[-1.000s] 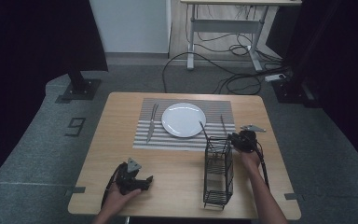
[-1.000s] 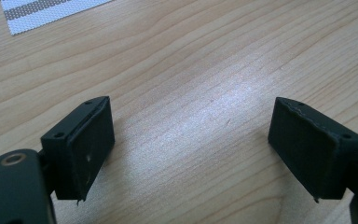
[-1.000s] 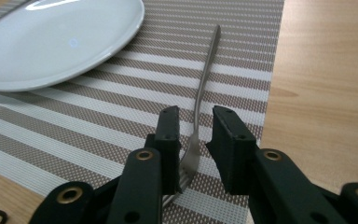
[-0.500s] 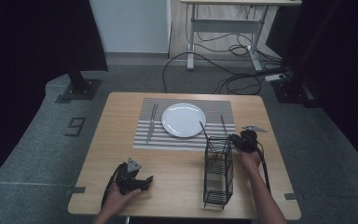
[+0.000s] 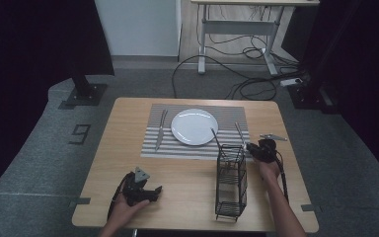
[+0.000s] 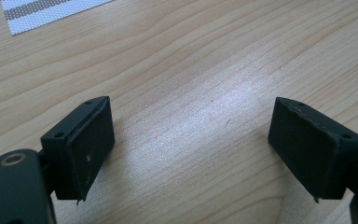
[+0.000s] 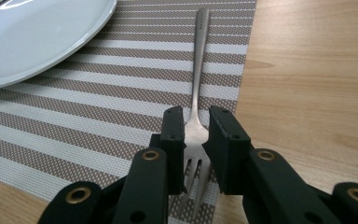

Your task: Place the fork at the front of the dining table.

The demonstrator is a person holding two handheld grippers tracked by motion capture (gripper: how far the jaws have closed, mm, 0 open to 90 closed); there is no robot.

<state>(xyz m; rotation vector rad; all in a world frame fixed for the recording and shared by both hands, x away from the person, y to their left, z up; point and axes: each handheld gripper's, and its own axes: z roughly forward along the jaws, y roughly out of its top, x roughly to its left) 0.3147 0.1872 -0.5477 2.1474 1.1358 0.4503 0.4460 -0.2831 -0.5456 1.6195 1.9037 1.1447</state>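
Steel fork [image 7: 196, 126] between right gripper [image 7: 196, 133] jaws

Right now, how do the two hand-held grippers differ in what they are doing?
The left gripper has its jaws spread wide over bare wooden table, with nothing between them. The right gripper has its jaws drawn close around the neck of a fork lying on the striped placemat. The left sits near the table's front edge; the right beside the wire basket. Both have black jaws.
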